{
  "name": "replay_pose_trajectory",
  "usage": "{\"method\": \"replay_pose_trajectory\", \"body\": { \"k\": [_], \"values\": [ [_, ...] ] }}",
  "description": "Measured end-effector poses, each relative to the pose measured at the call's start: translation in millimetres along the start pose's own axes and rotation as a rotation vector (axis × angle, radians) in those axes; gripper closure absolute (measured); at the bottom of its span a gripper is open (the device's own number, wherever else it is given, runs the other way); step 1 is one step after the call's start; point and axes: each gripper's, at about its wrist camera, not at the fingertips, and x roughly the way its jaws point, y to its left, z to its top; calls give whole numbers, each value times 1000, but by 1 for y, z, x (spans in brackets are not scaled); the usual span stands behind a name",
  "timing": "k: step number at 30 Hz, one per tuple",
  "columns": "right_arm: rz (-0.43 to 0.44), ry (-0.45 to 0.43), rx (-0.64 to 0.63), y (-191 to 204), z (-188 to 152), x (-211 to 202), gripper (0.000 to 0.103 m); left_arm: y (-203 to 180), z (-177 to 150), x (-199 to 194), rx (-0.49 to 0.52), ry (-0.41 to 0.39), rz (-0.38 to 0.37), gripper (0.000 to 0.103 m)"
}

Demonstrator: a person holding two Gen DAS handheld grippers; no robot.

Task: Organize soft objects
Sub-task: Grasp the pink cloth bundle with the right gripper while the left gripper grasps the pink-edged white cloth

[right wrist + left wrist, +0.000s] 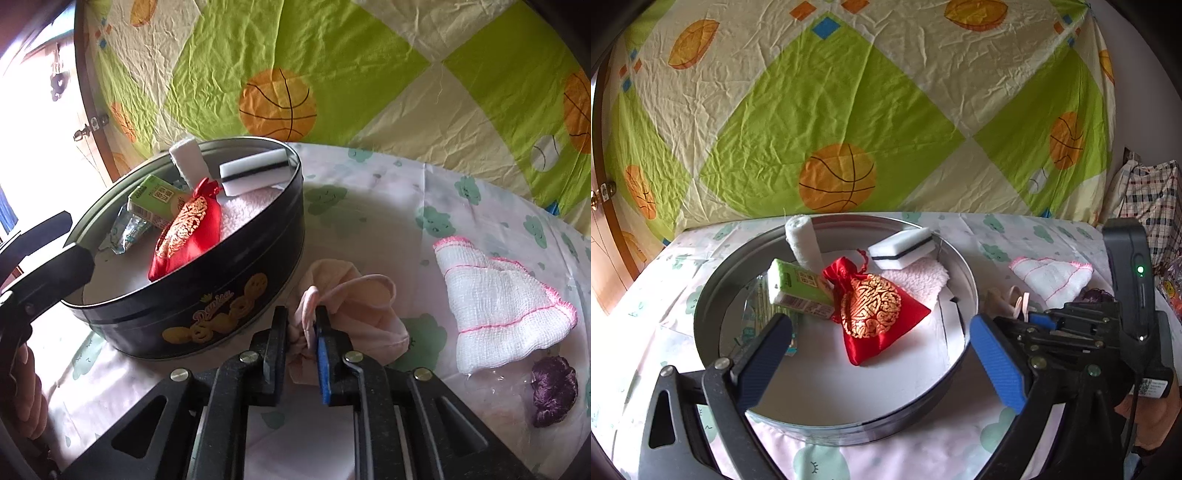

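Jaws of left gripper (879,354) stand wide apart, empty, straddling the near rim of the round tin (709,295). Right of it, just beside the tin wall, right gripper (301,325) is clamped on the pink cloth (354,302) lying on the table. Tin opening lies up-left of that grip; right hand nearer. Gauze cloth (498,302) farther right.

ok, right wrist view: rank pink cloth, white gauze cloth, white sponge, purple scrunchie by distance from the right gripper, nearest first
1. Pink cloth: pinched in the right gripper, beside the tin.
2. White gauze cloth: on the table, to the right.
3. Purple scrunchie: lower right; too close to the gauze to separate surely.
4. White sponge: at the tin's far rim, farthest.
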Motion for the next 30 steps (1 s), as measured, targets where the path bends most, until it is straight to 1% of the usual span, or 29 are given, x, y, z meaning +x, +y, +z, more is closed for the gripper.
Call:
{"method": "replay_pose_trajectory", "body": {
  "k": [3, 6, 9, 13, 19, 21, 23, 26, 30],
  "values": [
    [-24, -73, -3, -2, -1, -18, 88, -11, 5, 1, 16, -3, -6, 5],
    [-56, -149, 25, -15, -2, -40, 88, -25, 11, 3, 32, -9, -15, 5],
    [-98, -227, 69, -37, -4, -65, 88, -41, 17, 8, 42, -5, -32, 5],
    [-197, -324, 144, -78, -11, -99, 88, -67, 24, 21, 70, 13, -55, 5],
    [-330, -347, 248, -137, -23, -122, 88, -114, 34, 45, 140, 70, -110, 5],
    [-337, -362, 294, -152, -30, -127, 88, -126, 36, 53, 146, 93, -135, 4],
    [-346, -381, 322, -162, -34, -131, 88, -136, 37, 61, 154, 102, -139, 4],
    [-361, -386, 341, -171, -40, -132, 88, -150, 38, 72, 171, 118, -139, 4],
    [-426, -412, 353, -177, -44, -138, 88, -166, 38, 86, 188, 134, -143, 4]
  ]
}}
